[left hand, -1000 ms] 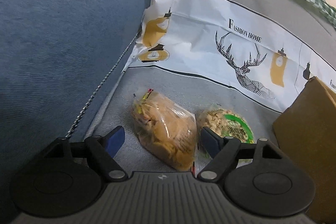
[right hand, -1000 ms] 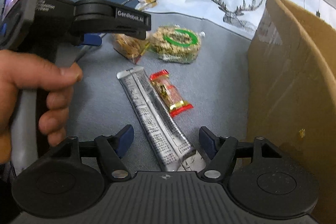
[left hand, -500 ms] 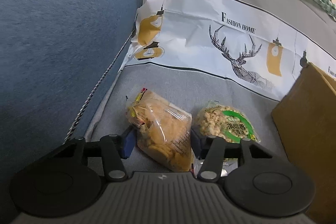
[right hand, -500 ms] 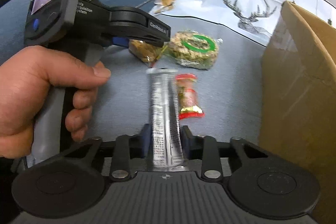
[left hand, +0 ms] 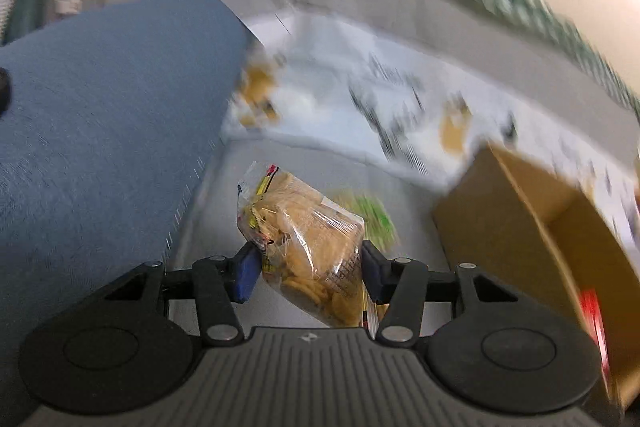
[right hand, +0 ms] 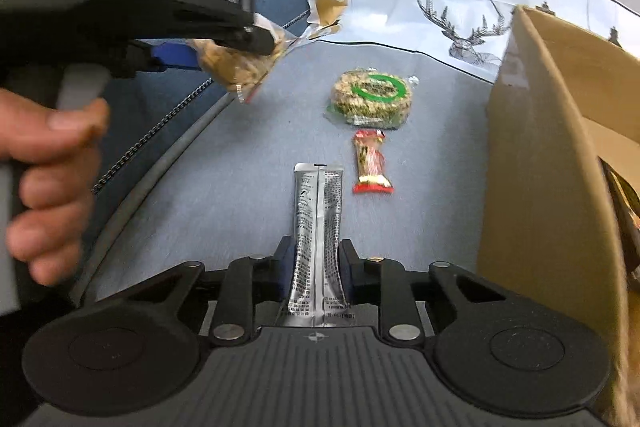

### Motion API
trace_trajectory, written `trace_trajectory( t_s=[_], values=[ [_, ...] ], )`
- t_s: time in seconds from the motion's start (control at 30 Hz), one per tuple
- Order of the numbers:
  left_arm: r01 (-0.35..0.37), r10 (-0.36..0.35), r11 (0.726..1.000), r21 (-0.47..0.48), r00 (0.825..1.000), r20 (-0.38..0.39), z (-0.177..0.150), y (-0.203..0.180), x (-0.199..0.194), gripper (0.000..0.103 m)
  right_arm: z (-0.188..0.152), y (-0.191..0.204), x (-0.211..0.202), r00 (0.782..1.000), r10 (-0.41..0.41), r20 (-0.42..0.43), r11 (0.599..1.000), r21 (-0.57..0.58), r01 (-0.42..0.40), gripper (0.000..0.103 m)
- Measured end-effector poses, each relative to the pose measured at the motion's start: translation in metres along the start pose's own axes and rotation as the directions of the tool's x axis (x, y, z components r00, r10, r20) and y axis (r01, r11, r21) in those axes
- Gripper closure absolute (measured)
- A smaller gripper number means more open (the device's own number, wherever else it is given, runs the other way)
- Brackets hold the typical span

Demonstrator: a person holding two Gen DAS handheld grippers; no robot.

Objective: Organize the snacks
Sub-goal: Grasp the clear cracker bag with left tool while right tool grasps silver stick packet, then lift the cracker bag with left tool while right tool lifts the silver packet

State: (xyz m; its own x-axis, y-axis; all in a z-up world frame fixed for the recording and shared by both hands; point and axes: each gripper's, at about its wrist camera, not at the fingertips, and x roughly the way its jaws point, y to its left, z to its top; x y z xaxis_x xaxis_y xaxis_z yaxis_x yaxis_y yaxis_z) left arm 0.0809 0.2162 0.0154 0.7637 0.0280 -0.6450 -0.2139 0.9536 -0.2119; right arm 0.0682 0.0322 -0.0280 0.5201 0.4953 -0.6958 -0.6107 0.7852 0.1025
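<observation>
Underneath, a grey fabric surface (right hand: 248, 163) meets a deer-print cloth (right hand: 460, 3). Right tool (right hand: 316, 261), jaws just closed, clamps a silver sachet (right hand: 318, 211) pointing lengthwise away. Left tool (left hand: 306, 267) grips a raised cracker bag (left hand: 304, 243) beside the cardboard box (right hand: 532, 155).

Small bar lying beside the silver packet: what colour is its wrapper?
Red with gold ends on the small bar, clearest in the right wrist view.

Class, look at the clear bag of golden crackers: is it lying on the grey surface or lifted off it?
Lifted. The cracker bag is pinched in the left gripper and, in the right wrist view, hangs clear above the grey surface.
</observation>
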Motion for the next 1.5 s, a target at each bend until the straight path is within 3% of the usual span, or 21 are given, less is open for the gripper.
trace_trajectory(
  t_s=[0.1, 0.23, 0.37, 0.53, 0.7, 1.17, 1.5],
  values=[
    [0.024, -0.005, 0.991, 0.13, 0.989, -0.147, -0.009, -0.012, -0.002, 0.046, -0.006, 0.003, -0.013, 1.0, 0.008, 0.001, 1.0, 0.006, -0.008, 0.078],
    [0.009, 0.017, 0.989, 0.151, 0.985, -0.171, -0.015, -0.014, -0.012, 0.045, -0.011, 0.007, -0.021, 1.0, 0.006, 0.001, 1.0, -0.01, -0.006, 0.078],
    [0.042, -0.017, 0.992, 0.117, 0.978, -0.207, -0.016, -0.009, -0.008, 0.045, -0.015, 0.003, -0.019, 1.0, -0.018, -0.02, 1.0, 0.018, 0.018, 0.078],
    [0.08, -0.044, 0.991, 0.107, 0.952, -0.302, -0.019, -0.008, 0.007, 0.044, -0.026, -0.005, -0.014, 0.999, 0.001, -0.047, 0.998, 0.058, 0.002, 0.071],
    [0.087, -0.016, 0.983, 0.164, 0.92, -0.392, -0.025, -0.02, 0.026, 0.043, -0.036, -0.008, -0.009, 0.998, 0.028, -0.061, 0.999, 0.023, -0.027, 0.07],
    [0.046, 0.045, 0.98, 0.196, 0.898, -0.437, -0.029, -0.026, 0.046, 0.033, -0.031, -0.007, -0.008, 0.998, 0.051, -0.046, 0.999, 0.005, -0.051, 0.064],
    [0.018, 0.083, 0.977, 0.215, 0.888, -0.451, -0.031, -0.03, 0.054, 0.029, -0.032, -0.002, -0.004, 0.999, 0.016, -0.052, 0.999, -0.03, -0.018, 0.061]
  ],
)
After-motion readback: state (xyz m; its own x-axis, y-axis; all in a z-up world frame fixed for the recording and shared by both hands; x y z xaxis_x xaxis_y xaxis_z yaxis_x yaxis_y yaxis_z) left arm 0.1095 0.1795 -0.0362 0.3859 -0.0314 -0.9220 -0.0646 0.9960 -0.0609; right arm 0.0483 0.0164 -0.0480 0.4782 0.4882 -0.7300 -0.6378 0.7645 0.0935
